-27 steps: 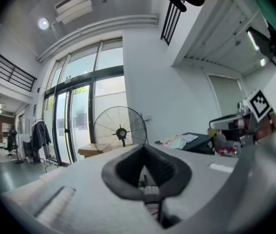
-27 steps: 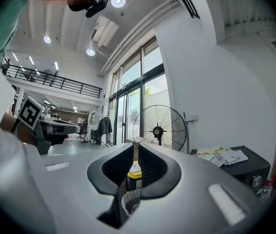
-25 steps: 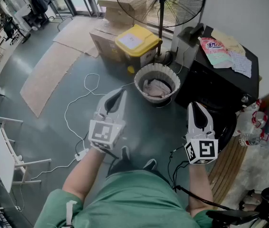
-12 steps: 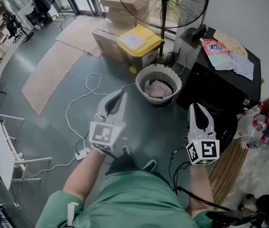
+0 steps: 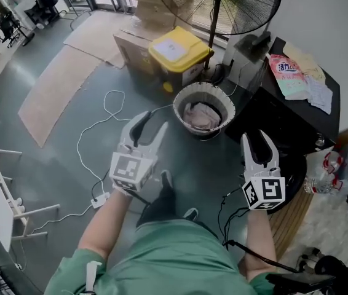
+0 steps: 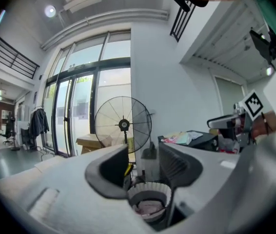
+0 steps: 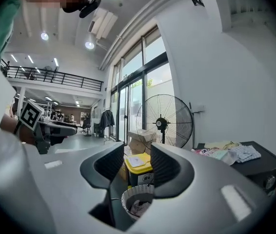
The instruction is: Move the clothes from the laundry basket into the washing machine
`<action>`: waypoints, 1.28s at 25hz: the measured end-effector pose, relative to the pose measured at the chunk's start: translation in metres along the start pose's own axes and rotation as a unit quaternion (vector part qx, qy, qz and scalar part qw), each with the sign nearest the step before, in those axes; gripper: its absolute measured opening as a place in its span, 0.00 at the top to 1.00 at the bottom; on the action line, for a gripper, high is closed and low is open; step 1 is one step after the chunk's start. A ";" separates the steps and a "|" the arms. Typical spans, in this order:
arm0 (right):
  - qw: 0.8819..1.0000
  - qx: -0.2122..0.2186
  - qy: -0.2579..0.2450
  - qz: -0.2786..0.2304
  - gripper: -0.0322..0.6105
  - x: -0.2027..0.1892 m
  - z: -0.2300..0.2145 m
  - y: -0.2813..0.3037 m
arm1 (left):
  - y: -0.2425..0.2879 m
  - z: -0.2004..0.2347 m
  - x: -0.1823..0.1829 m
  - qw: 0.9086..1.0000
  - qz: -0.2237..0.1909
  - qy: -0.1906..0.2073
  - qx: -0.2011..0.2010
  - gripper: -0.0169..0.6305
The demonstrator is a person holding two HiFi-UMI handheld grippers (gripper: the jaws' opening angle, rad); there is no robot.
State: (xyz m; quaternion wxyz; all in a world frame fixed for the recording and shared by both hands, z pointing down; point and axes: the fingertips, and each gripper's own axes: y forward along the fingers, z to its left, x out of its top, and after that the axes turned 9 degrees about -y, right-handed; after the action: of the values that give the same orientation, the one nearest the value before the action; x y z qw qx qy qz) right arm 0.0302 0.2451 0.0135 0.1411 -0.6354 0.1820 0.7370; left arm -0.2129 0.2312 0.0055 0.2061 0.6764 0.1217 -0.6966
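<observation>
The left tongs (image 5: 151, 123) had just been opening. Its jaws stood clearly apart with nothing between them. The right tongs (image 5: 259, 139) had also just been opening, to a narrower gap, and was likewise empty. Both were held above the floor (image 5: 69, 121), short of the laundry basket (image 5: 203, 87). The clothes (image 5: 200, 115) lay inside the basket, which stood on the floor just beside what appeared to be the washing machine (image 5: 272, 118). A fan (image 5: 217, 5) stood behind the basket.
</observation>
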 end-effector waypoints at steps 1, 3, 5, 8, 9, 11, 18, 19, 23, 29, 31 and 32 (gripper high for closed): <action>1.000 0.001 -0.005 0.010 0.69 -0.001 0.000 0.012 | 0.009 0.011 -0.004 1.000 0.004 -0.008 -0.005 0.65; 0.999 0.006 -0.016 0.031 0.61 -0.002 0.000 0.039 | 0.029 0.035 -0.011 1.000 0.013 -0.023 -0.013 0.61; 0.998 0.009 -0.025 0.050 0.57 -0.005 0.001 0.067 | 0.048 0.062 -0.018 0.999 0.022 -0.033 -0.018 0.59; 0.996 0.011 -0.035 0.075 0.54 -0.008 0.004 0.111 | 0.074 0.103 -0.025 0.998 0.032 -0.045 -0.025 0.57; 0.996 0.011 -0.037 0.084 0.54 -0.010 0.005 0.124 | 0.081 0.115 -0.027 0.998 0.035 -0.048 -0.028 0.57; 0.994 0.009 -0.037 0.099 0.53 -0.016 0.008 0.146 | 0.094 0.135 -0.032 0.997 0.041 -0.051 -0.035 0.57; 0.992 -0.010 -0.023 0.125 0.53 -0.033 0.005 0.196 | 0.139 0.167 -0.050 0.994 0.073 -0.042 -0.070 0.57; 0.992 -0.013 -0.020 0.127 0.53 -0.036 0.003 0.199 | 0.147 0.166 -0.053 0.993 0.078 -0.038 -0.077 0.57; 0.991 -0.024 -0.003 0.131 0.53 -0.055 -0.009 0.202 | 0.177 0.150 -0.065 0.989 0.102 -0.026 -0.107 0.57; 0.989 -0.047 0.041 0.133 0.53 -0.100 -0.048 0.191 | 0.237 0.098 -0.094 0.978 0.141 0.005 -0.154 0.57; 0.988 -0.053 0.056 0.135 0.53 -0.113 -0.065 0.189 | 0.258 0.080 -0.104 0.973 0.157 0.015 -0.171 0.57; 0.987 -0.055 0.062 0.136 0.53 -0.119 -0.073 0.188 | 0.269 0.071 -0.109 0.970 0.164 0.021 -0.179 0.57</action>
State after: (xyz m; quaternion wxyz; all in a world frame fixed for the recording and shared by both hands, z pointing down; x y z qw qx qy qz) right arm 0.0300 0.0468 0.1387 -0.0074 -0.6563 0.2343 0.7171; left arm -0.1547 -0.0254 0.1472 0.4329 0.6540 0.1360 -0.6053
